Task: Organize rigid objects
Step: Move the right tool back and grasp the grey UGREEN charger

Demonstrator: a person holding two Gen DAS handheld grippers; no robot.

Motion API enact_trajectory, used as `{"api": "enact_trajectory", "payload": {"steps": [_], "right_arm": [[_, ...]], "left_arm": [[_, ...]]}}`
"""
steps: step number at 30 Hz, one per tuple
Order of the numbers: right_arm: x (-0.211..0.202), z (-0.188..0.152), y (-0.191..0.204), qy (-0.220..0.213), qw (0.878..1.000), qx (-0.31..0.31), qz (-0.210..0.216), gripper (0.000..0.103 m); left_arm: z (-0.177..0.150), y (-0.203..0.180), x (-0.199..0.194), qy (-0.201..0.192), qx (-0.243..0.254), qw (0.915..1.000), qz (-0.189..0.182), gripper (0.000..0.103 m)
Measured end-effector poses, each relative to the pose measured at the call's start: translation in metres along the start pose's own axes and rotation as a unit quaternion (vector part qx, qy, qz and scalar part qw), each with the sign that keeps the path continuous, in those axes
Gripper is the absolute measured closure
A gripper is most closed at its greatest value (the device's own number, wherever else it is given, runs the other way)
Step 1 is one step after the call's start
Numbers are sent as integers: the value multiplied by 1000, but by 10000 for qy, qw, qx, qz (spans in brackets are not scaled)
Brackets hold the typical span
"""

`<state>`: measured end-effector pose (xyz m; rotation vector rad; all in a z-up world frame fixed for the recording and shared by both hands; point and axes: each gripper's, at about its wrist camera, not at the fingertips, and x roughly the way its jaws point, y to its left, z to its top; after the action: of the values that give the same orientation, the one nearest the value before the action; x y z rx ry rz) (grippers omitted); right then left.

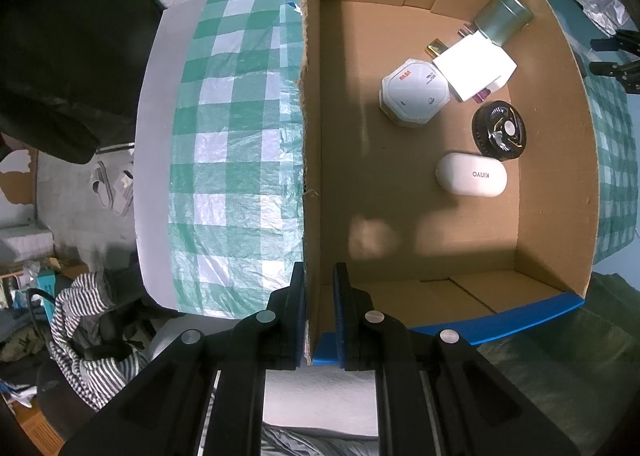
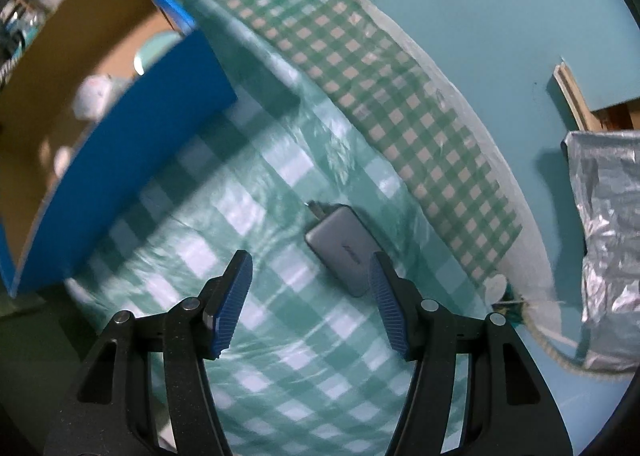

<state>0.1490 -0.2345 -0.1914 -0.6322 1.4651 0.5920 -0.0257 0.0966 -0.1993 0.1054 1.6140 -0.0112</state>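
A checked green-and-white cloth (image 1: 224, 143) covers the table, and on it stands an open cardboard box (image 1: 552, 191) with blue-taped rims, seen from above in the left wrist view. The left gripper (image 1: 319, 310) is clamped on the box's wall at 6 o'clock, one finger outside and one inside.

Inside the box, all toward 1 to 3 o'clock of its floor, lie several items. Largest is a white hexagonal case (image 1: 415, 92) with red lettering. Touching its 2 o'clock edge is a flat white carton (image 1: 474, 65), which overlaps small items too hidden to identify. A metal tin (image 1: 503, 17) sits in the far corner at 1 o'clock, just beyond the carton. A white oval case (image 1: 471, 175) marked KINYO rests at 3 o'clock, and just above it, touching or nearly so, is a round black fan (image 1: 500, 132).

In the right wrist view the box (image 2: 132, 159) shows at 9 to 10 o'clock, blurred. The right gripper (image 2: 310, 294) hangs over the cloth (image 2: 280, 376) with its fingers wide apart, holding nothing. A grey adapter (image 2: 344, 246) with a plug at its far end lies on the cloth at centre, outside the box, close against the right finger's tip. A crumpled foil bag (image 2: 608, 248) sits at 3 o'clock.
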Motion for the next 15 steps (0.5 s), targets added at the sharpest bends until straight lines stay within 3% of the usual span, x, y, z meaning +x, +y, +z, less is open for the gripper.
{"api": "enact_trajectory", "payload": {"steps": [9, 15], "right_arm": [[41, 1, -2, 391, 9949, -859, -359, 42], [60, 2, -5, 565, 9912, -1113, -433, 42]], "left_arm": [[1, 2, -2, 1, -41, 10000, -27, 92], [3, 0, -2, 36, -75, 10000, 39, 92]]}}
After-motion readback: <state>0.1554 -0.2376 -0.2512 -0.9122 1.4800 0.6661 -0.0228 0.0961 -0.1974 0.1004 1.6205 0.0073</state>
